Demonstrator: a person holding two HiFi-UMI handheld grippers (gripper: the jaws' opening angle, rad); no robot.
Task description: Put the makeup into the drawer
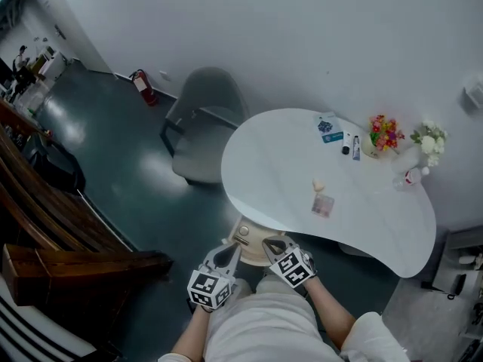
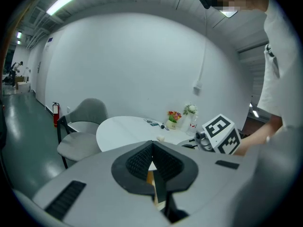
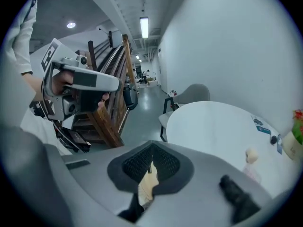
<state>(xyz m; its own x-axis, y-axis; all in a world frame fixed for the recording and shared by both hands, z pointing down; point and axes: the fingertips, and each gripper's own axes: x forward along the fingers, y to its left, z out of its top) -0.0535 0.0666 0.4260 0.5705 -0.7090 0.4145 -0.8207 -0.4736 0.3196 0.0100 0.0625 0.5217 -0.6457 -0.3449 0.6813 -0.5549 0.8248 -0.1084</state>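
Makeup things lie on the white oval table (image 1: 279,157): a small beige sponge (image 1: 318,183), a pale pink clear box (image 1: 323,204), and small tubes (image 1: 355,148) beside a printed card (image 1: 329,129) at the far side. Both grippers hang low in front of my body, short of the table's near edge. My left gripper (image 1: 230,253) has its ribbed pads (image 2: 139,162) pressed together with nothing between them. Beside it, my right gripper (image 1: 273,244) is likewise shut and empty, pads (image 3: 163,162) meeting. The sponge (image 3: 251,155) also shows in the right gripper view.
A beige round object (image 1: 249,236) sits under the table's near edge, right ahead of both grippers. A grey chair (image 1: 204,119) stands left of the table. Flower pots (image 1: 385,133) and a bottle (image 1: 407,178) crowd the far right. Wooden stairs (image 1: 60,225) and a fire extinguisher (image 1: 143,87) stand at the left.
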